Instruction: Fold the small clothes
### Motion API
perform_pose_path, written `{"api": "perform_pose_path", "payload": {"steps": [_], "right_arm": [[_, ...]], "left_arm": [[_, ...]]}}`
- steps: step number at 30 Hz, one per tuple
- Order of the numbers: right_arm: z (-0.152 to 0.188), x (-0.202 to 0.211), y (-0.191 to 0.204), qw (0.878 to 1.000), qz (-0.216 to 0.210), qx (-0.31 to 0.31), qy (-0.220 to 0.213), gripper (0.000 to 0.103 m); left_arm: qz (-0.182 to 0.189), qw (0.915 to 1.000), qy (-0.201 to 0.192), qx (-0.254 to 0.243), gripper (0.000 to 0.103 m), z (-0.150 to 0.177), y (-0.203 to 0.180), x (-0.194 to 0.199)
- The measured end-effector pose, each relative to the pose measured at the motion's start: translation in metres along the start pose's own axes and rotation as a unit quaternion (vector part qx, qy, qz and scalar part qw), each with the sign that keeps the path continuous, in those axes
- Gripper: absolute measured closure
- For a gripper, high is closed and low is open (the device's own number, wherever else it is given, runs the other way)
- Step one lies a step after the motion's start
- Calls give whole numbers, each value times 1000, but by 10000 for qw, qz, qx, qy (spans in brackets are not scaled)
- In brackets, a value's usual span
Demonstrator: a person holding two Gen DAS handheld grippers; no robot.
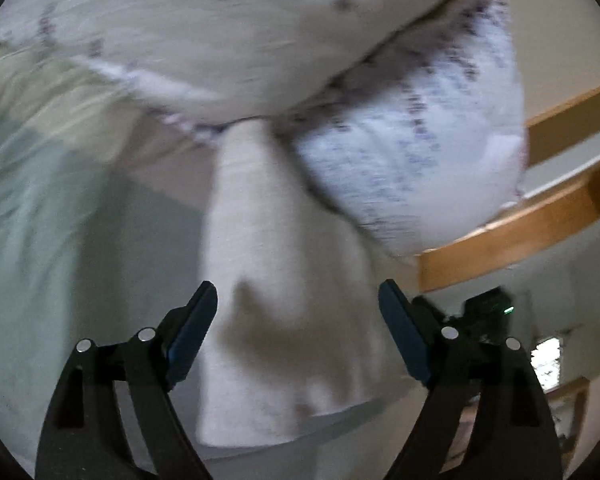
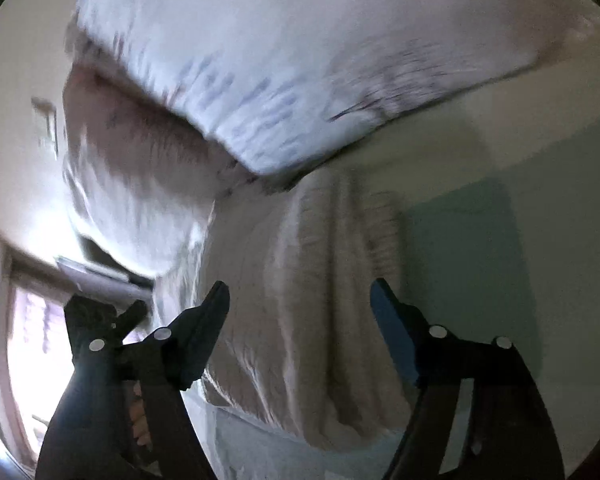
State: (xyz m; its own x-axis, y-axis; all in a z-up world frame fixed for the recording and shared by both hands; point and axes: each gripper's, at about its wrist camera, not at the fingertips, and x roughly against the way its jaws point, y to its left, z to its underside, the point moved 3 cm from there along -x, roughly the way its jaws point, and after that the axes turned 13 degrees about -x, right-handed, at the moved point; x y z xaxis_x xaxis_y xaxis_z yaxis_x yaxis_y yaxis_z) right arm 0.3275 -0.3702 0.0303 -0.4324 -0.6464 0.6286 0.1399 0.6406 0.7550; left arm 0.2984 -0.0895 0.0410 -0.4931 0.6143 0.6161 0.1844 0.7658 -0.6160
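A small pale pinkish-white garment (image 1: 284, 300) lies folded into a long strip on a pale green bed sheet (image 1: 112, 264). My left gripper (image 1: 298, 300) is open, its jaws wide apart on either side of the strip and just above it. In the right wrist view the same garment (image 2: 312, 320) shows ribbed fabric and lies between the jaws of my right gripper (image 2: 300, 300), which is open too. Neither gripper holds anything. Both views are blurred by motion.
Two white pillows with a small purple print (image 1: 412, 160) (image 1: 228, 28) are stacked at the head of the bed, also in the right wrist view (image 2: 284, 80). A wooden bed frame (image 1: 520, 224) runs at the right. My other gripper (image 2: 100, 320) shows at left.
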Motion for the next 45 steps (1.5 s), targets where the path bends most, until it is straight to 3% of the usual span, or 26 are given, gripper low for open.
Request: {"api": "perform_pose_path", "payload": {"steps": [2,3,6,9,12,13,14,15,16,17,20,22,23,24,25,28,30,34,36,38,39,41,43,45], "right_arm": [[4,-24,7,9990,348,218,202,55],[6,-32,8,9980,505,294,251,88],[6,-24,10,9976,585,331,-163,93],[-4,11,-15,9955,428,-429,-722,93],[2,3,-37,9952,731,-540,-374,88],[4,5,-41,9948,638,-706,-355,63],[4,8,-44,9940,583,-830,-402,49],[5,11,-46,9935,481,-918,-471,15],[5,13,-47,9937,299,-953,-503,5],[7,12,-48,9946,115,-957,-383,3],[14,-9,-54,9949,76,-970,282,3],[21,-15,-54,9954,-30,-879,388,3],[25,-15,-52,9958,-147,-785,457,6],[29,-15,-51,9949,-223,-780,596,35],[35,-23,-53,9944,-67,-740,750,60],[38,-22,-45,9957,-183,-683,597,68],[39,-20,-21,9969,-386,-441,523,69],[52,-37,38,9946,-740,234,687,70],[65,-66,52,9933,-458,483,944,65],[78,-96,49,9893,329,654,1263,59],[81,-98,48,9894,378,611,1263,49],[85,-71,48,9953,243,560,747,49],[92,-45,53,9972,-3,613,439,49],[103,-41,58,9960,-89,739,497,49]], "left_arm": [[-231,9997,98,40,18,6,5,-3],[-304,9994,130,68,17,10,12,-2],[-489,9984,215,171,14,13,21,0],[-481,9984,226,178,10,15,27,3],[-468,9976,512,27,8,14,19,-14],[-496,9964,681,-43,8,14,15,-22],[-517,9953,814,-130,8,15,11,-30],[-527,9949,835,-184,7,15,9,-36],[-528,9951,812,-196,5,13,8,-39],[-494,9955,792,-192,5,12,8,-43],[-345,9961,805,-91,5,11,12,-54],[-230,9966,797,-38,7,13,13,-60],[-174,9973,712,-59,18,14,12,-60],[-4,9977,677,-63,30,15,10,-61],[99,9977,664,-17,35,16,9,-63],[248,9979,556,-218,57,14,8,-56],[401,9976,455,-334,62,10,11,-40],[418,9961,-348,-690,61,-7,30,35],[-31,9959,-388,-819,52,-7,46,52],[-1097,9888,29,-1014,47,-2,68,47],[-1354,9852,262,-1016,47,2,76,45],[-1133,9898,132,-850,39,9,83,61],[-1302,9873,-54,-903,29,15,84,83],[-1321,9869,-118,-917,27,21,80,88]]}}
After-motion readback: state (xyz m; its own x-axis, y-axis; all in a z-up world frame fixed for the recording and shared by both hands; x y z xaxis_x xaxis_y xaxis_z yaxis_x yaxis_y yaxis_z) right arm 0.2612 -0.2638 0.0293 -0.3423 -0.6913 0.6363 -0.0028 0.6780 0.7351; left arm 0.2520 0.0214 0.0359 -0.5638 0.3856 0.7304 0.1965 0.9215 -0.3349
